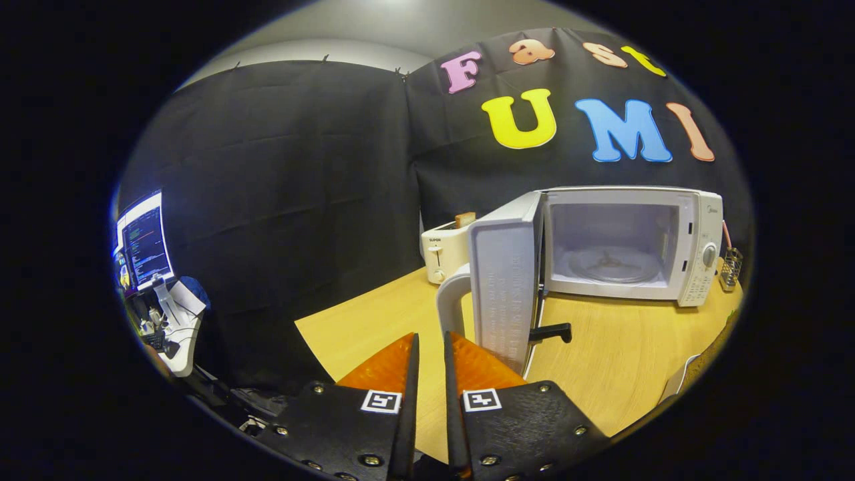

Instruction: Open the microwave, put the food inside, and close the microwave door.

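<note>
Microwave (628, 244): white unit on the wooden table, right of centre in the frame, beyond the fingers; cavity open to view.
Gripper (431, 347): at the bottom centre of the frame; the two fingers stand close together with a thin slit of table showing between them; nothing is held between them.
Fingers (387, 364): their tips end just short of the door handle, not touching it as far as can be told.
Table (601, 347): light wood top, running from the bottom centre to the right of the frame; its left edge cuts diagonally against the dark cloth.
Door handle (451, 297): pale curved grip on the outer face of the door, just ahead of the fingertips, centre of the frame.
Microwave door (504, 287): swung wide open toward the camera, hinged on the unit's left side, its inner face turned to the right; a dark latch piece juts out near its lower edge.
Turntable (611, 264): clear glass plate lying flat on the cavity floor, bare.
Control panel (701, 257): right end of the unit, with a round dial.
Toaster (444, 250): cream-coloured, left of the microwave behind the open door, a slice of bread (465, 218) standing up out of its slot.
Wire holder (731, 267): small, at the right end of the microwave.
Monitor (143, 244): lit, at the left of the frame, off the table.
</note>
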`<action>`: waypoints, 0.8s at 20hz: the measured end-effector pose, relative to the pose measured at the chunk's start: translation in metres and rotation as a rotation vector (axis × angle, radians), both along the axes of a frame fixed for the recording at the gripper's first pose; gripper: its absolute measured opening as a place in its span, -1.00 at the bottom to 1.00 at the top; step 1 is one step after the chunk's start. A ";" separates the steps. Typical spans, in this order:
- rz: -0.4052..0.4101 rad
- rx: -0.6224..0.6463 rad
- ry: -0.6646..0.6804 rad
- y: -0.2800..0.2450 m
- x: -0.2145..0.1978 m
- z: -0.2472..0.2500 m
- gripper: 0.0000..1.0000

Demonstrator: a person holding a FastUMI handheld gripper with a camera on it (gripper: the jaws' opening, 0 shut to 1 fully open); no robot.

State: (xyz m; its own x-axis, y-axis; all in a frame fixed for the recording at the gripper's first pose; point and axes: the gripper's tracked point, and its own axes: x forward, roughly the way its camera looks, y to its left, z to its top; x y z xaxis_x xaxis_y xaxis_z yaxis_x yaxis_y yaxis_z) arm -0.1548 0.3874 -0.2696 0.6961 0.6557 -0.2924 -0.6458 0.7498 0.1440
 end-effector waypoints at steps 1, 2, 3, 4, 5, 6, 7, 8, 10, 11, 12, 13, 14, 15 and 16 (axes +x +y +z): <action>0.019 0.003 -0.001 0.009 -0.001 0.000 -0.61; 0.041 0.005 0.001 0.017 -0.001 -0.001 -0.61; 0.064 0.008 0.001 0.026 -0.002 0.000 -0.61; 0.087 0.011 0.002 0.034 -0.003 -0.001 -0.61; 0.112 0.014 0.002 0.043 -0.003 0.000 -0.61; 0.140 0.016 -0.002 0.051 -0.003 -0.002 -0.61; 0.166 0.022 -0.002 0.060 -0.003 -0.002 -0.61; 0.190 0.028 0.002 0.068 -0.003 -0.003 -0.61; 0.223 0.037 0.002 0.084 -0.002 -0.003 -0.61; 0.237 0.035 -0.004 0.091 0.000 -0.004 -0.61; 0.249 0.034 -0.008 0.098 0.002 -0.005 -0.61; 0.256 0.035 -0.009 0.104 0.003 -0.006 -0.61; 0.265 0.034 -0.012 0.112 0.004 -0.006 -0.61; 0.276 0.030 -0.020 0.120 0.006 -0.006 -0.61; 0.280 0.027 -0.022 0.126 0.007 -0.007 -0.61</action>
State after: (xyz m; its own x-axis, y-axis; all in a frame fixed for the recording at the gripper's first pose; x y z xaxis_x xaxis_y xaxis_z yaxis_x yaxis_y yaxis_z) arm -0.1478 0.5129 -0.2768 0.4926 0.8309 -0.2588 -0.8306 0.5376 0.1450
